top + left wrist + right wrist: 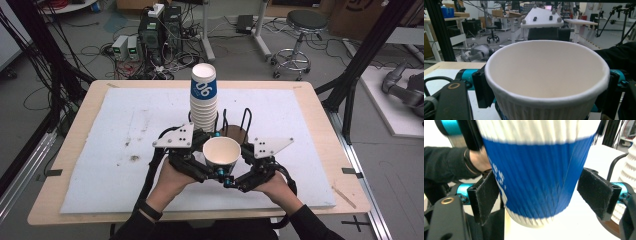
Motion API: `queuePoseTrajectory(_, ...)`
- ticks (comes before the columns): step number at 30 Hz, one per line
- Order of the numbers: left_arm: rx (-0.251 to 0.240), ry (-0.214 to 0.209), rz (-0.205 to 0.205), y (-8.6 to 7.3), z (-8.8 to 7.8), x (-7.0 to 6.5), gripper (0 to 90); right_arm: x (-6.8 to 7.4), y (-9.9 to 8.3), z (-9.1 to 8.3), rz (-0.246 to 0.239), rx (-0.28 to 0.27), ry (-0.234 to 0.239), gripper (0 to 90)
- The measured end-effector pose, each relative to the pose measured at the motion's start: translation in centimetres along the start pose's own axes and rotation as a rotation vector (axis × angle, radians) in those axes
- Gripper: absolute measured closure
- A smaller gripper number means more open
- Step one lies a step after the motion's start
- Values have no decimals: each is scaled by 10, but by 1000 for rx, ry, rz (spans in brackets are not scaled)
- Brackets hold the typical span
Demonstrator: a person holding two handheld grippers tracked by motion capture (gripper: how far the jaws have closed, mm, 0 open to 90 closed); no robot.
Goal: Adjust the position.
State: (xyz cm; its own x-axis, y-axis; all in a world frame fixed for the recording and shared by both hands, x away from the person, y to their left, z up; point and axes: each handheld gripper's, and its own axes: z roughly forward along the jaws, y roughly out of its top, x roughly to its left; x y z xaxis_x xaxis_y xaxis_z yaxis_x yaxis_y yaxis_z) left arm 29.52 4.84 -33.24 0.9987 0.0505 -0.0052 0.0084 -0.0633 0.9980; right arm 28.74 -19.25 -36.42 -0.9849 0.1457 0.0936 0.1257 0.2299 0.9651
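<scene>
A ribbed paper cup (221,150), white with a blue band, is held upright above the white mat. My left gripper (218,154) is shut on it just under the rim; in the left gripper view the cup (546,75) sits between the left gripper (546,95) pads. My right gripper (237,167) is lower, its jaws on either side of the cup's blue band (536,175). In the right gripper view the right gripper (541,192) stands open, with the right-hand pad clearly off the cup. A tall stack of matching cups (204,95) stands just behind.
A brown round base with black wire loops (235,131) sits right of the stack, close behind the held cup. The white mat (125,130) covers a wooden table (320,100). Beyond the far edge are floor cables, electronics and a stool (300,35).
</scene>
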Motion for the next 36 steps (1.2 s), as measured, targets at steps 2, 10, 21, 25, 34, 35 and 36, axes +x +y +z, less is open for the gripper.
queuePoseTrajectory(2, -2, 1, -1, -1, 1, -1, 221, 0, 0, 0, 6, -7, -2, 188)
queuePoseTrajectory(10, 2, -2, 5, -2, 4, -1, 226, 2, 2, 0, -3, -22, -11, 189)
queuePoseTrajectory(21, 0, 7, 0, -4, 5, -1, 219, 1, 2, 1, -3, -31, 13, 263)
queuePoseTrajectory(25, 7, 12, -8, -4, 5, -2, 194, 1, 2, 0, -6, -28, 16, 262)
queuePoseTrajectory(34, 19, 13, -17, -1, -2, 0, 139, 2, 3, -5, -26, -28, 4, 262)
queuePoseTrajectory(35, 19, 13, -15, 0, -4, 0, 136, 1, 3, -5, -31, -32, -1, 262)
queuePoseTrajectory(36, 19, 15, -15, 0, -6, 0, 135, 1, 3, -6, -28, -31, 0, 262)
